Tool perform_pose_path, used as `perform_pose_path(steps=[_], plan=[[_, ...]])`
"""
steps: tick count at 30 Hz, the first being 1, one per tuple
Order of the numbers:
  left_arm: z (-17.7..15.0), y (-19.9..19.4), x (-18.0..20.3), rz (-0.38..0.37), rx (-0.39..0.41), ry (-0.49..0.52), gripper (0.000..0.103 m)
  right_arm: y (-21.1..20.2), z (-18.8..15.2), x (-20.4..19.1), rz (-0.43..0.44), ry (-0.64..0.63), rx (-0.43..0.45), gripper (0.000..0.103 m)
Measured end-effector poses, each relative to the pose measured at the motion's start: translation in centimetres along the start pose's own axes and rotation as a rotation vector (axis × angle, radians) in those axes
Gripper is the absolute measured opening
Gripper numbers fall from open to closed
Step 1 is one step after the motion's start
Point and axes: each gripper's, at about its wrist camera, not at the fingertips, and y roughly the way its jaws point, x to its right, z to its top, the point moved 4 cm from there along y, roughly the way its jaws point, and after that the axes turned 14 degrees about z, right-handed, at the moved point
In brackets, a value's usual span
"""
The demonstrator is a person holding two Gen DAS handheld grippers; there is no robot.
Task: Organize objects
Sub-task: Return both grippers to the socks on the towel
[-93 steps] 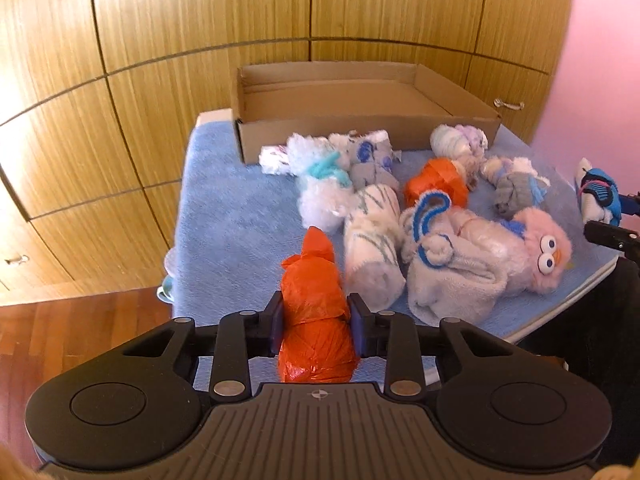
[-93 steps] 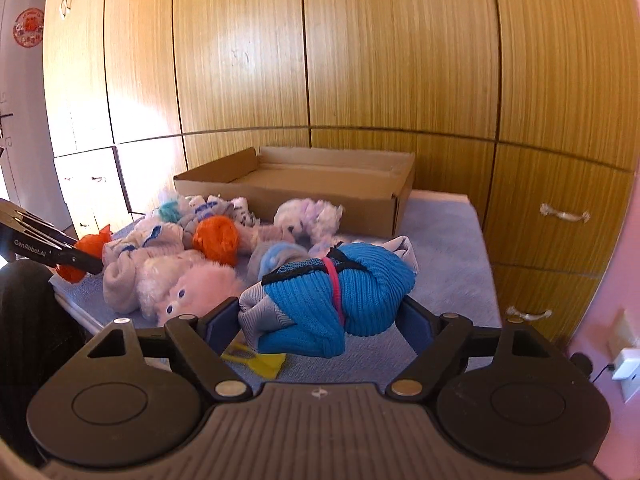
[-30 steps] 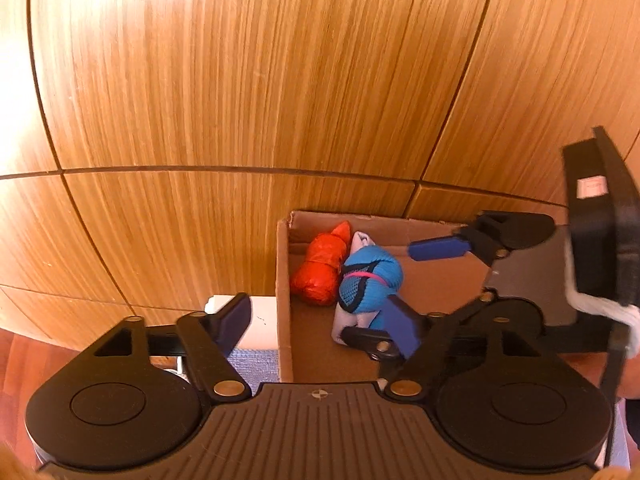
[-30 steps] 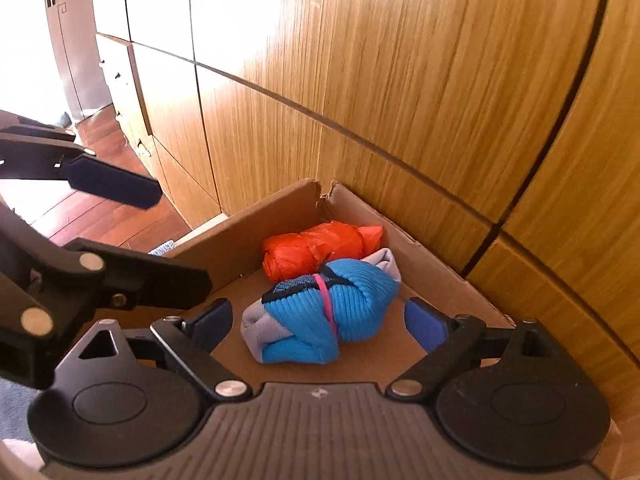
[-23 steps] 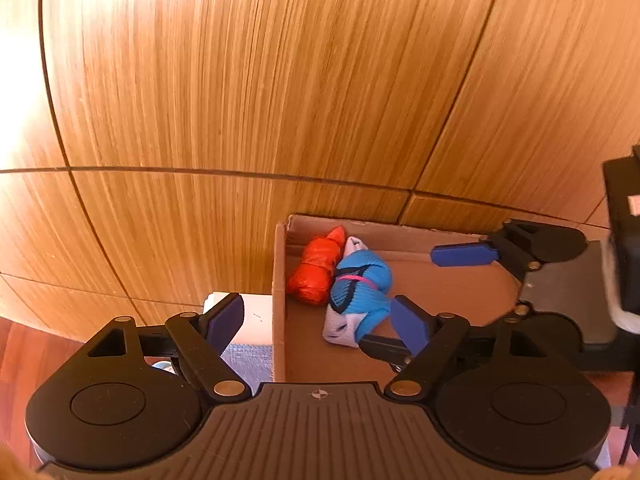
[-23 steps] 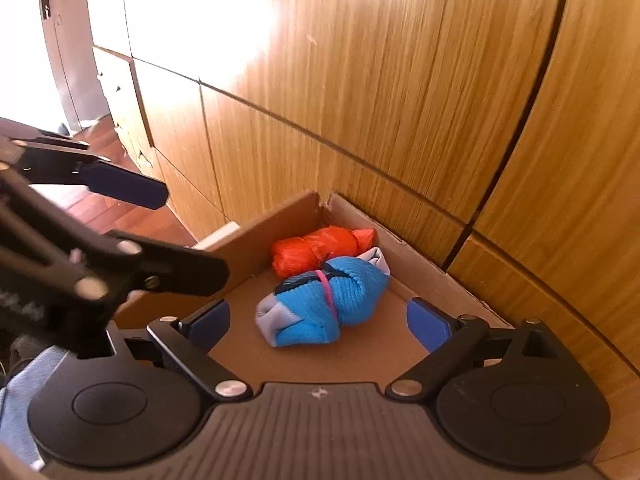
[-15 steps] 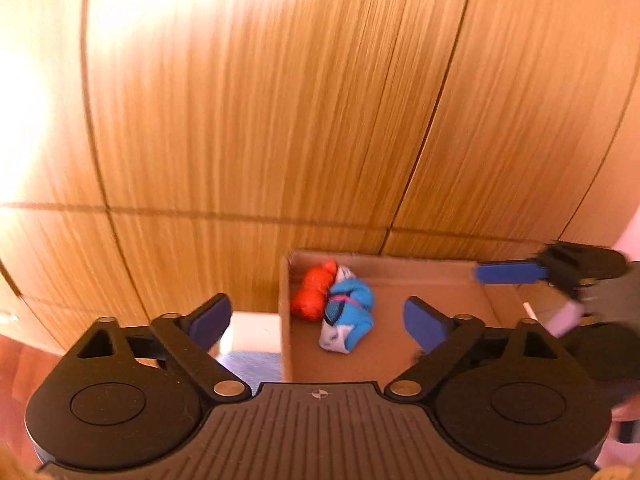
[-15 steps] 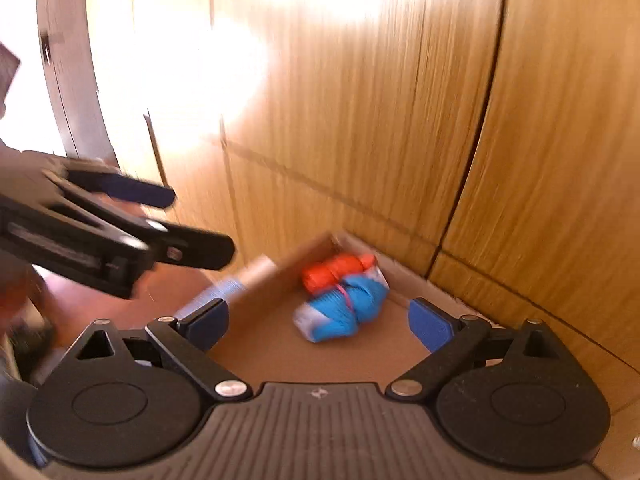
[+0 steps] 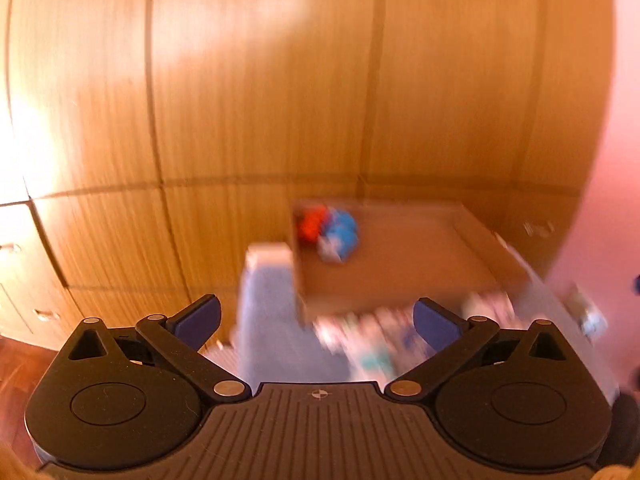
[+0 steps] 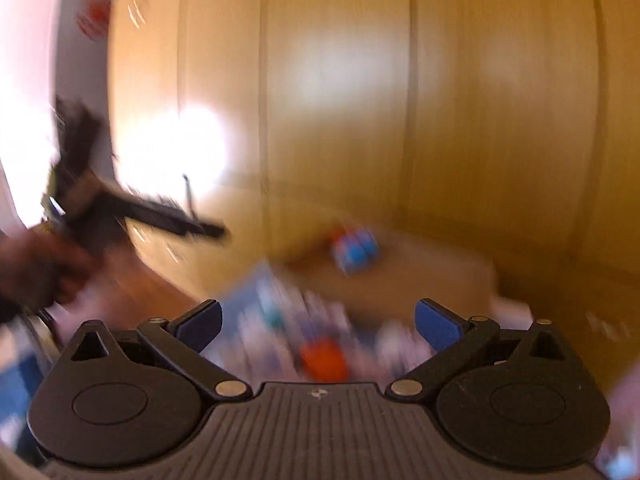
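Both views are motion-blurred. An orange rolled bundle (image 9: 310, 225) and a blue sock bundle (image 9: 340, 236) lie side by side in the far left corner of the cardboard box (image 9: 408, 264). The blue bundle also shows in the right wrist view (image 10: 356, 252). My left gripper (image 9: 318, 320) is open and empty, well back from the box. My right gripper (image 10: 318, 320) is open and empty above the pile of soft toys and socks (image 10: 304, 328). The left gripper also shows in the right wrist view (image 10: 132, 208), far left, held by a hand.
The box sits at the back of a blue-covered table (image 9: 268, 320), against wooden cabinet doors (image 9: 260, 100). Several rolled socks and plush toys (image 9: 380, 340) lie in front of the box. An orange bundle (image 10: 322, 356) lies in that pile.
Both grippers have let go of their bundles in the box and pulled back fast toward the table's front. The box now looks smaller and farther away.
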Motion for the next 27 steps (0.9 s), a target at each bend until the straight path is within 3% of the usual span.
perform_pose_path(steps=[5, 9, 15, 23, 27], plan=[[-5.2, -0.9, 2.7, -0.031, -0.022, 0.117, 0.103, 2.1, -7.4, -0.6, -0.036, 0.05, -0.048, 0.102], [-7.7, -1.0, 3.4, -0.036, -0.068, 0.168, 0.103, 3.1, -8.1, -1.5, -0.072, 0.012, -0.07, 0.1], [-8.7, -0.9, 4.4, -0.066, -0.092, 0.183, 0.103, 3.8, -8.0, -0.8, -0.107, 0.034, -0.069, 0.089], [-9.1, 0.4, 5.5, -0.075, -0.128, 0.205, 0.103, 3.6, -9.3, 0.7, -0.094, 0.115, -0.061, 0.05], [-8.8, -1.0, 5.6, -0.091, -0.135, 0.149, 0.103, 2.5, -9.4, 1.1, -0.1, 0.139, -0.025, 0.044]])
